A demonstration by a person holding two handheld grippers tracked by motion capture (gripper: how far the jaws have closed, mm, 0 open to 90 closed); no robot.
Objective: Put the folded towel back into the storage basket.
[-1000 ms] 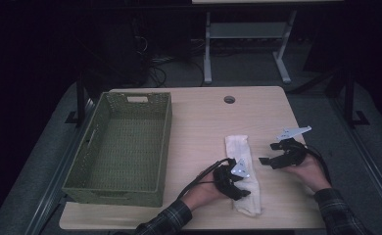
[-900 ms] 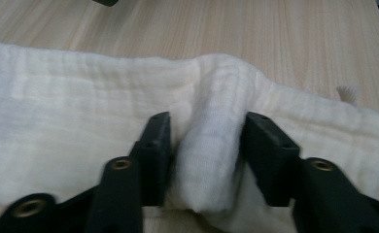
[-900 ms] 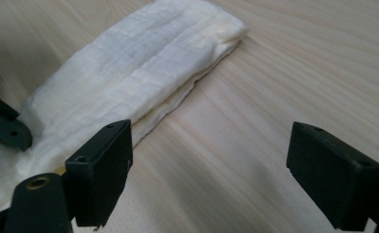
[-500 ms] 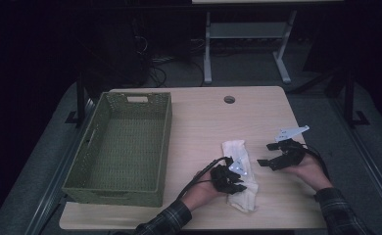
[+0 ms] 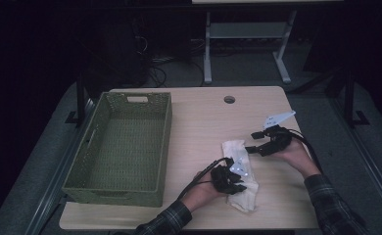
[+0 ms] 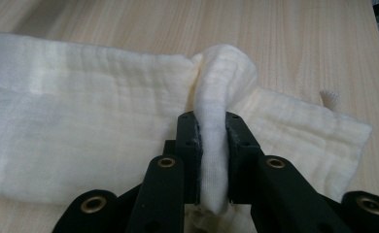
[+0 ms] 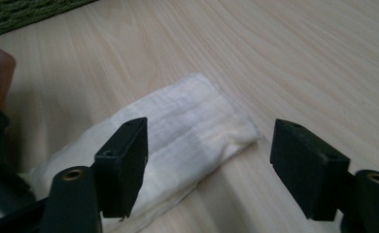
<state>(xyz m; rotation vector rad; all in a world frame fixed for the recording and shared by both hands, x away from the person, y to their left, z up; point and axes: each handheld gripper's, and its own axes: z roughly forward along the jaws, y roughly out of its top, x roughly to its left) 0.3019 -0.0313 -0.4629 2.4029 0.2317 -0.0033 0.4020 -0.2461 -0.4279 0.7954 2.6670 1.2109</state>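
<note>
Dark room surrounded the desk [image 5: 199, 122], where a cloth [image 5: 235, 149] lay right of the basket [image 5: 125, 147]. Left gripper [image 6: 212, 145] pinched a fold to lift it; right gripper [image 7: 207, 160], jaws narrowing though still apart, hovered over the far end, likely to grab it.

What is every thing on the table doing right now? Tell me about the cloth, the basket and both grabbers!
Cloth: white, folded into a long strip, lying flat on the table, one fold pinched up.
Left gripper: shut on the cloth's raised fold.
Right gripper: jaws apart, just been closing, nothing pressed between them, hovering by the cloth's far end.
Basket: green, woven, upright, empty.
Table: light wood, with one round hole near its far edge.
</note>
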